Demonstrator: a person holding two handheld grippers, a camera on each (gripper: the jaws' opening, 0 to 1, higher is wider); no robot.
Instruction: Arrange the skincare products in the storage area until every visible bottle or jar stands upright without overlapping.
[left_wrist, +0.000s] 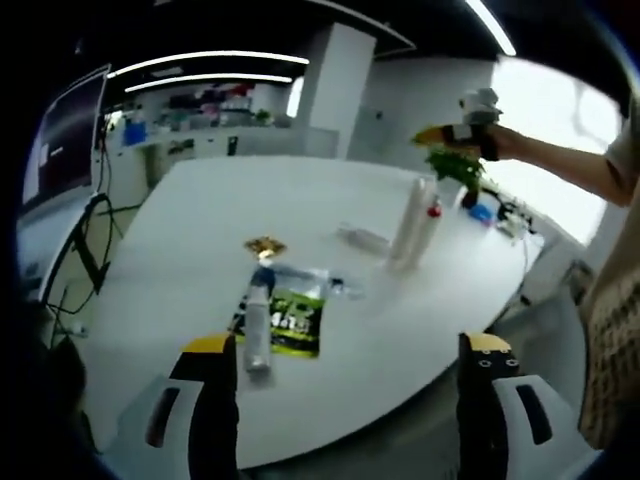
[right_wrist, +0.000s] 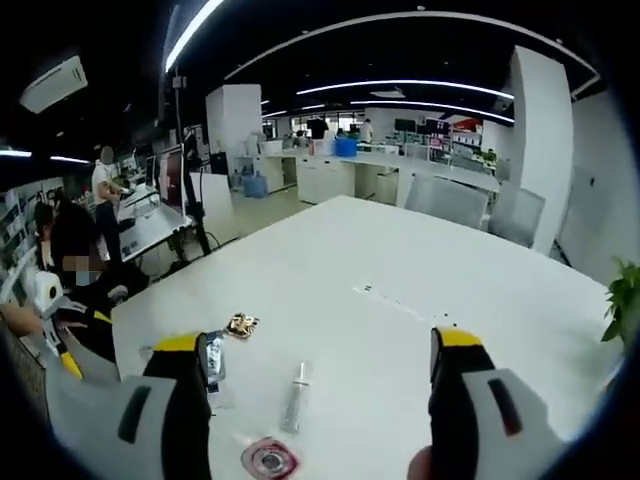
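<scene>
On the white table (left_wrist: 180, 230), a pale bottle (left_wrist: 258, 332) lies on its side against a green-and-black packet (left_wrist: 297, 322). A small gold item (left_wrist: 265, 245) sits beyond them. A clear tube (left_wrist: 365, 238) lies flat near two tall pale bottles (left_wrist: 412, 222) that stand upright, one with a red top (left_wrist: 434, 210). My left gripper (left_wrist: 350, 400) hovers open before the table's near edge. My right gripper (right_wrist: 315, 395) is open above the table, over a lying tube (right_wrist: 297, 396), a gold item (right_wrist: 241, 324) and a red-and-white round top (right_wrist: 270, 459). The right gripper (left_wrist: 470, 122) also appears raised at the far right.
A green plant (left_wrist: 457, 165) stands at the table's far right edge. A monitor (left_wrist: 62, 135) and cables are at the left. Grey chairs (right_wrist: 450, 200) line the far side of the table. A thin strip (right_wrist: 395, 298) lies mid-table. People sit at desks (right_wrist: 75, 245) to the left.
</scene>
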